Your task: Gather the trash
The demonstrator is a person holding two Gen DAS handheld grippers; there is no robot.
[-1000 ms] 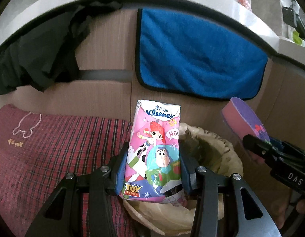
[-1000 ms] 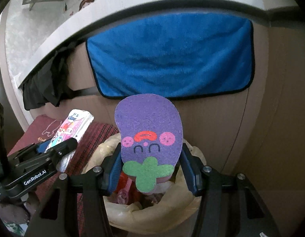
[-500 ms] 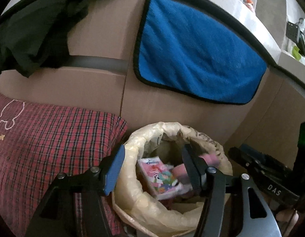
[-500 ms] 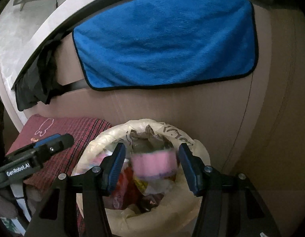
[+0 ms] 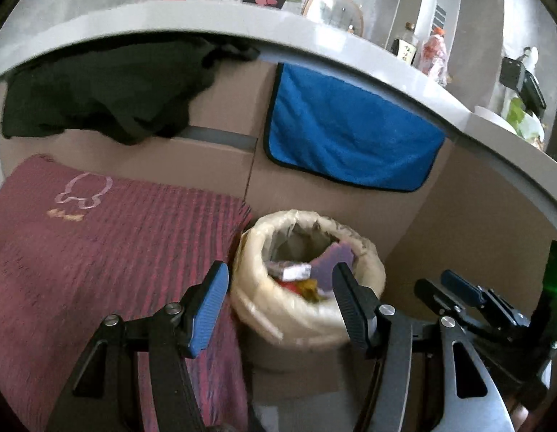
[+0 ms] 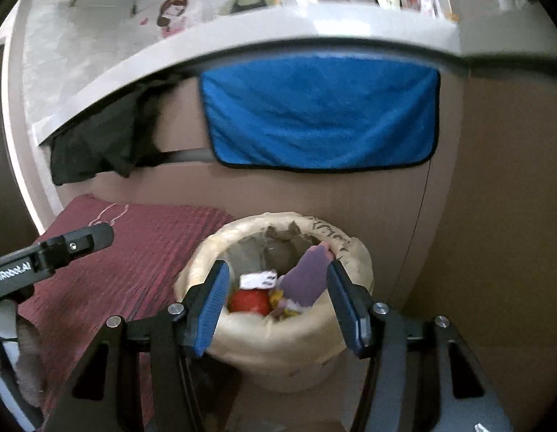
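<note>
You are holding both grippers, left gripper (image 5: 280, 288) and right gripper (image 6: 276, 288), with fingers spread and empty. The purple sponge (image 6: 307, 277) and tissue pack (image 6: 258, 280) are lying in the bin (image 6: 275, 342); nothing more is showing.

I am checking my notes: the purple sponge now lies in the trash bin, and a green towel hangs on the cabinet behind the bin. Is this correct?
One detail is wrong: the towel is blue, not green, as the right wrist view shows. The purple sponge does lie in the trash bin, below that towel.
</note>
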